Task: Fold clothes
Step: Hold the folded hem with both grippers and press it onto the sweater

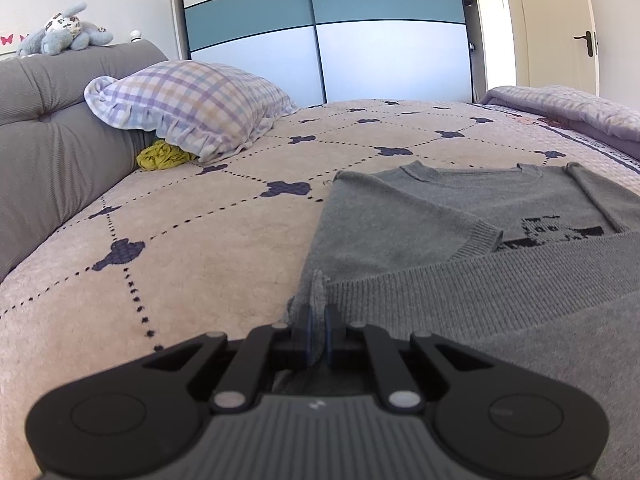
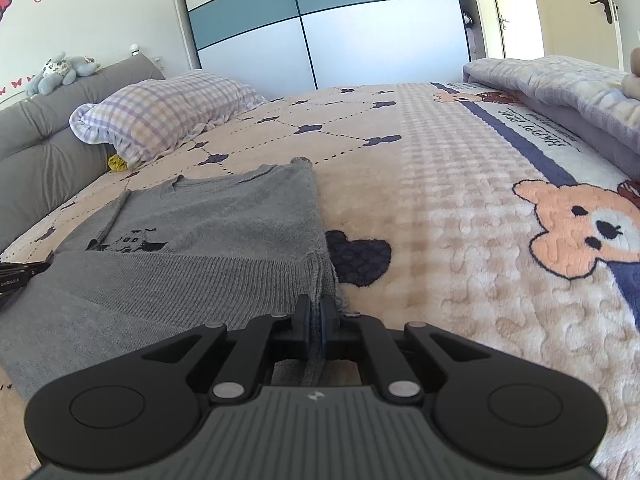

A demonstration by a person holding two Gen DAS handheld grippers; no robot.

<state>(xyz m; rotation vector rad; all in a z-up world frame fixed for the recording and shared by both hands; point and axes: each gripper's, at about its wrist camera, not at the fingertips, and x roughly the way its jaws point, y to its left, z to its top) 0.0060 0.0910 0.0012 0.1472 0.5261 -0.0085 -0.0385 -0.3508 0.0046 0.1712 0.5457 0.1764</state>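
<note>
A grey knitted sweater with a dark woven picture on its chest lies on the bed, collar away from me and both sleeves folded in over the body. Its ribbed bottom part is doubled up toward the chest. My left gripper is shut on the sweater's left hem corner, with knit bunched between the blue pads. In the right wrist view the same sweater spreads to the left, and my right gripper is shut on its right hem corner. The left gripper's tip shows at that view's left edge.
The bed cover is beige plush with dark clover marks; a bear picture is on the right. A checked pillow and a yellow-green cloth lie by the grey headboard. A folded lilac blanket sits at the far right.
</note>
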